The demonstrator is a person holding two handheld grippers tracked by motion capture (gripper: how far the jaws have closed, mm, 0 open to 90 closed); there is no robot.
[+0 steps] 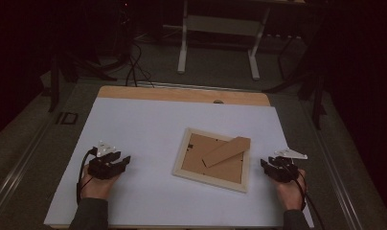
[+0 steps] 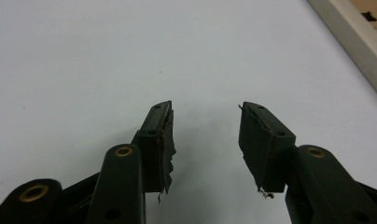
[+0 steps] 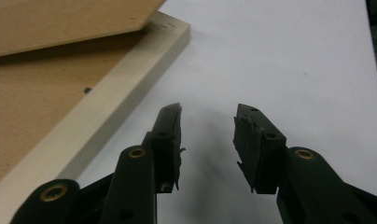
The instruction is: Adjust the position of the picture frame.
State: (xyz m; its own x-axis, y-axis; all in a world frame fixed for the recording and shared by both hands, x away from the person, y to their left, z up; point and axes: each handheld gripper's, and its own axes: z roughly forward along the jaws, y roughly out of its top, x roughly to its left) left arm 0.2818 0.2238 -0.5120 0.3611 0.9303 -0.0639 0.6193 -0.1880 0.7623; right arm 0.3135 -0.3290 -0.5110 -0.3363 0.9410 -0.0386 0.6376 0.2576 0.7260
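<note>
A pale wooden picture frame [image 1: 182, 164] lies face down on the white sheet, its brown backing board [image 1: 220, 165] up and the fold-out stand [image 1: 227, 151] resting across it. My left gripper [image 1: 124, 162] rests on the sheet well left of the frame, open, nothing between its jaws. In the left gripper view [image 2: 205, 116] the frame's edge [image 2: 350, 39] shows at the far upper right. My right gripper [image 1: 264, 165] sits just right of the frame, open and empty. The right gripper view [image 3: 207, 114] has the frame's rail [image 3: 116, 100] close on the left.
The white sheet [image 1: 148, 120] covers a wooden table [image 1: 182, 94] whose far edge shows bare. Beyond it stand a white desk frame [image 1: 218, 43] and cables on the dark floor. Bare sheet lies around both grippers.
</note>
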